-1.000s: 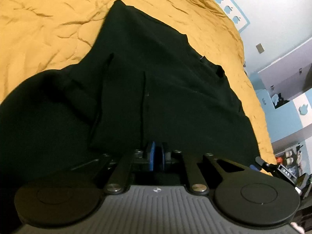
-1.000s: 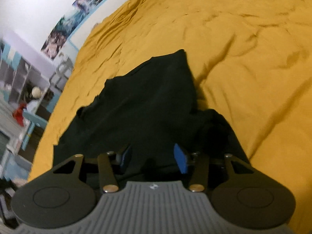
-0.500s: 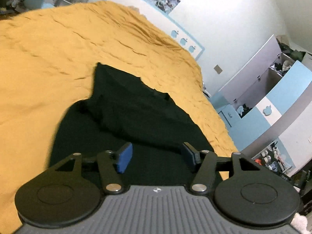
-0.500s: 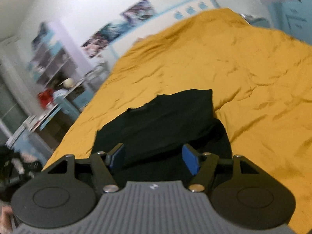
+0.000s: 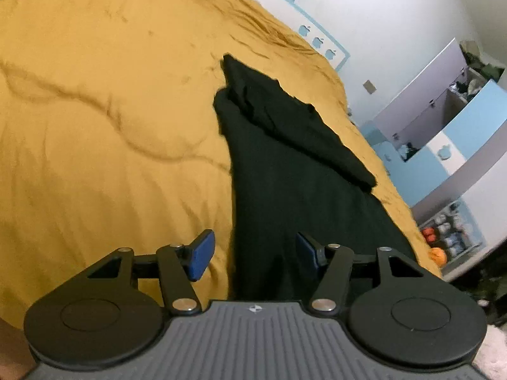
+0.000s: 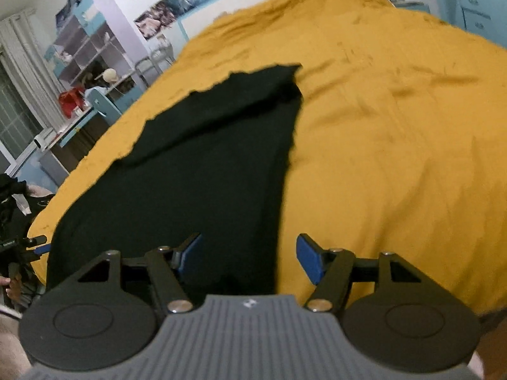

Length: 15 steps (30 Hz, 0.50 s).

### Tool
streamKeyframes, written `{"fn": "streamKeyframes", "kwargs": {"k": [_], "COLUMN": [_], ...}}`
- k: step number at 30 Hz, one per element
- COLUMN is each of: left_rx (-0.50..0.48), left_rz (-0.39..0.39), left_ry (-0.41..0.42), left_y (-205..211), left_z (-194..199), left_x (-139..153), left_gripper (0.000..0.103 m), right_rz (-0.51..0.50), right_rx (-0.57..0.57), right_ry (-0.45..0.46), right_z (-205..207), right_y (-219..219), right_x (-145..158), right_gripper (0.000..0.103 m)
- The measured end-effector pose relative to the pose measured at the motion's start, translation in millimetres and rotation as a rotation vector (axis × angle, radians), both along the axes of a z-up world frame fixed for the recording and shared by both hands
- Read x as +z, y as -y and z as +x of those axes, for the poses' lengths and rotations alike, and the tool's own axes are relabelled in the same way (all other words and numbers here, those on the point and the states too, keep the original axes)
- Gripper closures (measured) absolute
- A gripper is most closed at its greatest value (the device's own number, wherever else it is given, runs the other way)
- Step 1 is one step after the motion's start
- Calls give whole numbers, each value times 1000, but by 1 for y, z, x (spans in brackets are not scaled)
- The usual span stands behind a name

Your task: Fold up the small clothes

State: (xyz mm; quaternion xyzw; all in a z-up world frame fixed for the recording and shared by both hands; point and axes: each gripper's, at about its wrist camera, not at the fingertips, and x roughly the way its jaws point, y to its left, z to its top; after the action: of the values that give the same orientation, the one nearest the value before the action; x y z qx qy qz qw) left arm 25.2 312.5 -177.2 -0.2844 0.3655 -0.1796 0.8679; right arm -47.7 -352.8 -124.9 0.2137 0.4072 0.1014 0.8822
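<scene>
left wrist view: my left claw is wide open and has hold of nothing. its two blue pads stand well apart, one over the yellow bed cover and the other over the black garment. the long left edge of the garment runs between the pads, away from the camera. the garment lies flat on the bed as a long dark strip, and at its far end i see a folded layer lying across the top. behind the bed there is a white wall with a blue border of apple shapes and blue and grey cabinets on the right.

in the right wrist view my right claw is also wide open and empty. here the right edge of the black garment passes between the pads, and the yellow bed cover fills the right side. on the left, beside the bed, stands a shelf unit with small things that i cannot identify.
</scene>
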Motion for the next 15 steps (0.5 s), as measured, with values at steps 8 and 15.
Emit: {"fn": "streamKeyframes", "kwargs": {"k": [8, 15], "left_rx": [-97, -183], "left_rz": [-190, -209], "left_ry": [-52, -62], "left_y": [8, 33], "left_z": [2, 10], "left_x": [-36, -44], "left_gripper": [35, 34], "right_rz": [157, 190], "right_rx": [39, 115], "right_ry": [-48, -45], "right_z": [-3, 2], "right_y": [7, -7], "right_x": [-25, -28], "right_gripper": [40, 33]}}
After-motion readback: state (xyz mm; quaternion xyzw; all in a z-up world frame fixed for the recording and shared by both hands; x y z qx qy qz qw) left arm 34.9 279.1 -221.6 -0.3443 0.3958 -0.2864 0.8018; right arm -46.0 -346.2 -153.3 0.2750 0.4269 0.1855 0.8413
